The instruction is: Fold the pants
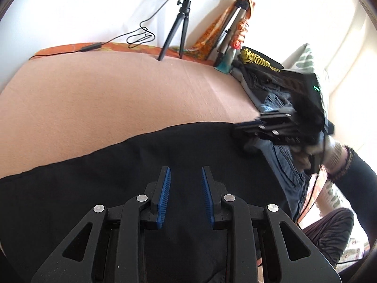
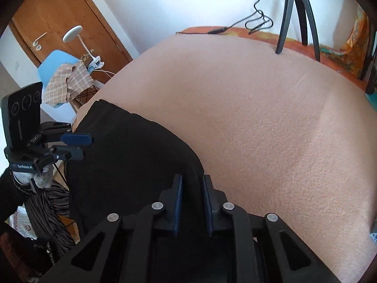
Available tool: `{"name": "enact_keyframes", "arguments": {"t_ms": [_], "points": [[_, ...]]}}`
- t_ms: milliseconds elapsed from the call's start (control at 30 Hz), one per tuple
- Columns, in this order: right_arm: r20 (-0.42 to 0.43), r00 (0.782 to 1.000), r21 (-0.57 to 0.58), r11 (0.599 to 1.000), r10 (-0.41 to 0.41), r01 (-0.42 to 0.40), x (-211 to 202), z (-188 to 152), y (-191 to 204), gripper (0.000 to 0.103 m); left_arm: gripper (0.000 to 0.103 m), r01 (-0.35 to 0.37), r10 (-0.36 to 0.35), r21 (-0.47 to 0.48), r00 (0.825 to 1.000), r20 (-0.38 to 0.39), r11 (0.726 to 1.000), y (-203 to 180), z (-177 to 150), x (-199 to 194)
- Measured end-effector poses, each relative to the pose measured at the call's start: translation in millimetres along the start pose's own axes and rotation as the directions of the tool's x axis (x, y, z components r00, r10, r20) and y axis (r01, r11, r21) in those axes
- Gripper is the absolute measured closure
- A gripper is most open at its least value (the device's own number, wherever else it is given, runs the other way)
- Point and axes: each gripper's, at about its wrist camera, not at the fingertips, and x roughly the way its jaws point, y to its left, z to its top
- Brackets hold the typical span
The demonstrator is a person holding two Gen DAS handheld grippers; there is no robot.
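Spotter: Status on the fold, please; where is the garment?

Operator: I have the pants (image 2: 132, 146) lying flat along the near edge of the bed (image 2: 259, 118), black cloth on the pink blanket; the end under my right side looks to me like a free edge, though I cannot tell waistband from hem.

Spotter: And the tools?

Operator: My right tool (image 2: 192, 186) is closed on that edge; I can see a ridge of black cloth pinched between its pads. My left tool (image 1: 185, 176) hangs over the middle of the pants with its jaws somewhat apart and nothing between them; it grips nothing.

Spotter: So which step is this?

Operator: I judge it the start of a fold; one end is taken, and the cloth looks unfolded lengthwise.

Spotter: What does the next move need?

Operator: I would bring the left tool down onto the near edge and close it there, so both hold the same end; then lift together and carry that end over toward the far end, keeping the edges level; a one-sided pull would likely skew the cloth or drag it off the bed.
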Motion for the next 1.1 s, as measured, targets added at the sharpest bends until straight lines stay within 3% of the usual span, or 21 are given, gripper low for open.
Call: {"name": "enact_keyframes", "arguments": {"t_ms": [133,267,433,567,633,800,900,1000,1100], "points": [[0.057,0.993,-0.151,0.983,-0.1,0.108,-17,-15,46,0.096,0.078,-0.015,0.016,-0.02,0.999,0.032,1.0,5,3,-1],[0.059,0.982,-0.326,0.926,-0.181,0.19,-13,-40,84,0.097,0.078,-0.024,0.024,-0.013,0.999,0.048,1.0,1,3,4],[0.008,0.983,-0.326,0.929,-0.186,0.178,2,-53,86,0.096,0.078,-0.044,0.043,-0.026,0.999,-0.032,0.999,2,-3,32],[-0.025,0.988,-0.314,0.94,-0.149,0.134,3,-52,81,0.087,0.078,-0.076,0.069,-0.06,0.992,-0.104,0.995,11,-12,52],[-0.018,0.993,-0.3,0.948,-0.116,0.106,-3,-48,76,0.068,0.078,-0.072,0.066,-0.064,0.994,-0.089,0.995,13,-15,52],[0.051,0.999,-0.129,0.992,0.003,0.004,-20,-26,42,0.048,0.078,-0.079,0.075,-0.046,0.994,-0.08,0.996,11,-19,53],[0.11,0.992,0.035,0.997,0.069,-0.073,-24,-12,4,0.046,0.078,-0.077,0.073,-0.045,0.995,-0.075,0.996,13,-21,54],[0.125,0.984,0.206,0.967,0.128,-0.151,-14,-2,-38,0.045,0.078,-0.082,0.079,-0.034,0.995,-0.066,0.996,12,-23,55],[0.107,0.97,0.366,0.899,0.218,-0.242,5,1,-74,0.048,0.078,-0.094,0.093,-0.017,0.994,-0.06,0.995,9,-23,57]]}}
